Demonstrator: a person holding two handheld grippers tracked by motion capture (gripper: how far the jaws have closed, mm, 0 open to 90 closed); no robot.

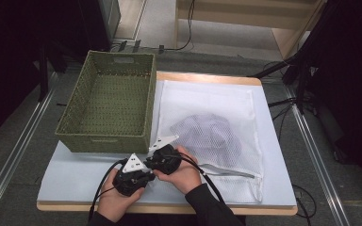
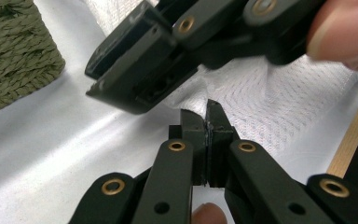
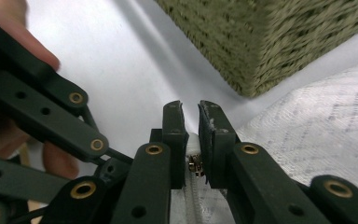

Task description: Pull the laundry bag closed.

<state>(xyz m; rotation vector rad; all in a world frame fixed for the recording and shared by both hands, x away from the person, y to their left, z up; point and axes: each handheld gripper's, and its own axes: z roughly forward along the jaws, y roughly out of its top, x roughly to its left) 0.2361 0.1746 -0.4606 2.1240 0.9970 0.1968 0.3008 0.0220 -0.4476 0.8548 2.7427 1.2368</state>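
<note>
table (image 1: 75,181): pale blue-grey top with a wooden edge, the largest item in the high view; it bears everything below.

basket (image 1: 143,101): olive-green woven, rectangular, with a cut handle slot in its far wall; it stands on the table at about 10 o'clock from the hands. its corner shows at 10 o'clock in the left gripper view (image 2: 14,51) and at 1 o'clock in the right gripper view (image 3: 265,42).

mesh laundry bag (image 1: 202,101): white, lying flat on the table just beside the basket's right wall, at 1 o'clock from the hands. it holds a crumpled greyish garment (image 1: 207,134), seen through the mesh. the bag's near-left corner reaches to the two grippers; its mesh also shows in the left gripper view (image 2: 279,100) and in the right gripper view (image 3: 317,121).

left gripper (image 2: 207,122): held at the table's near edge, at 6 o'clock in the high view (image 1: 132,176); jaws pressed together, pinching a sliver of white fabric at the bag's edge.

right gripper (image 3: 191,122): just beside the left one, crossing above it in the left gripper view (image 2: 135,79); jaws drawn nearly together with a narrow gap.

zipper pull (image 3: 195,163): small and metallic, at the end of the bag's zipper, sitting between the right gripper's jaws; whether the pads press on it cannot be told.
</note>
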